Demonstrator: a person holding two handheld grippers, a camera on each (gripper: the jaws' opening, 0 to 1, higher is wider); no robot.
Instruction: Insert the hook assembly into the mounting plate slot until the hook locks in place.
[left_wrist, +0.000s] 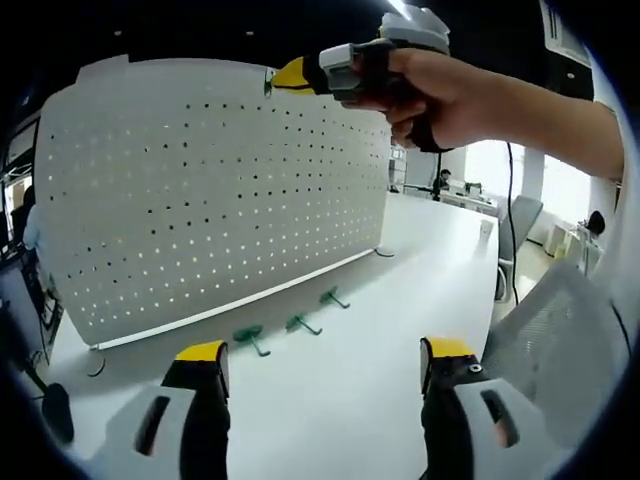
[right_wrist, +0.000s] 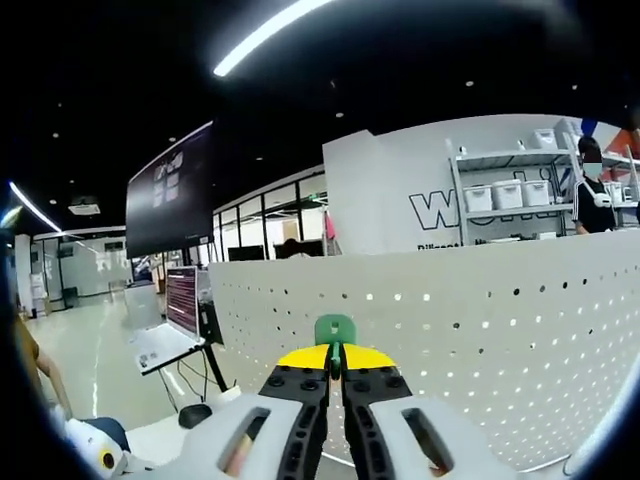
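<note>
Pegboard (right_wrist: 480, 330) behind jaws-pinched hook (right_wrist: 334, 329)

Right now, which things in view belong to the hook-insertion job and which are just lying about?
Job:
- white pegboard, standing upright on the table
- green hook, pinched in the right tongs up against the board's top edge
- left tongs, open, holding nothing

Lying about:
- three spare green hooks on the table before the board
- shelf of white bins in the background

Left gripper view faces the pegboard (left_wrist: 215, 190) from low; right gripper view hugs its top (shared).
</note>
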